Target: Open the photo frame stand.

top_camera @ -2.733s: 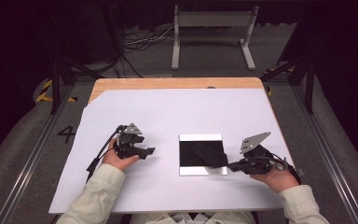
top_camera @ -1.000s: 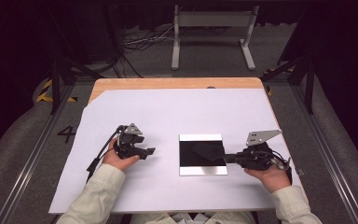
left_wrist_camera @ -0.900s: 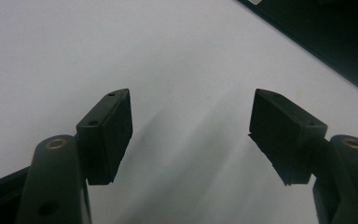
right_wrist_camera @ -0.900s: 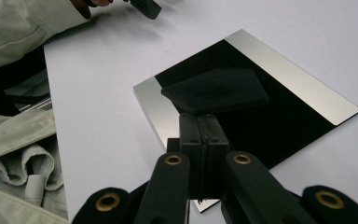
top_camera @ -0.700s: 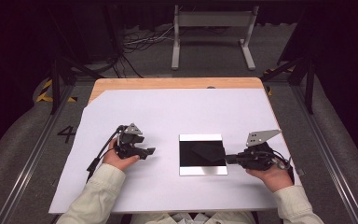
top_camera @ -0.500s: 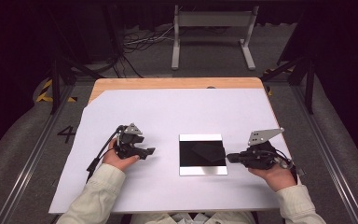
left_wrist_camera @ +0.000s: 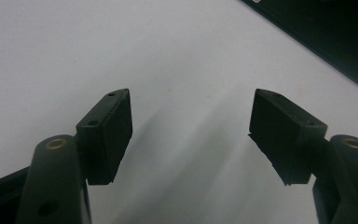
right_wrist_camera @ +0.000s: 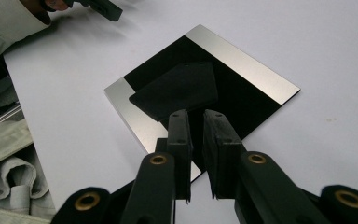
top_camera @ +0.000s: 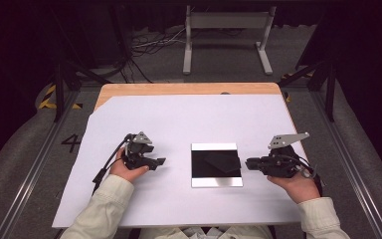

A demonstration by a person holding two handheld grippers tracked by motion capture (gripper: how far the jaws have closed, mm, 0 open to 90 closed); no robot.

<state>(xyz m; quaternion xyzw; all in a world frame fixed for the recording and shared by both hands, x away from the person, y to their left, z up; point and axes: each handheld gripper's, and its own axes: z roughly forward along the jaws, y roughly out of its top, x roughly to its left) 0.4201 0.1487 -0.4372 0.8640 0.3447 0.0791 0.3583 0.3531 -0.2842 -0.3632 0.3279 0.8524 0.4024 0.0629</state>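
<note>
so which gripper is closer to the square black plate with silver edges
Right. The right gripper sits just off the square black plate's right edge; the left gripper rests farther away on its left.

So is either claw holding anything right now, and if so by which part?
Nothing is held. The left claw is open over bare white paper. The right claw is nearly closed with nothing between its jaws, at the edge of the black square plate.

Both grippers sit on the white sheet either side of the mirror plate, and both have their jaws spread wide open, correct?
Not quite. Only the left gripper is spread wide, as the left gripper view shows. The right gripper has its jaws nearly together, holding nothing, seen in the right gripper view. Both do flank the mirror plate on the white sheet.
</note>
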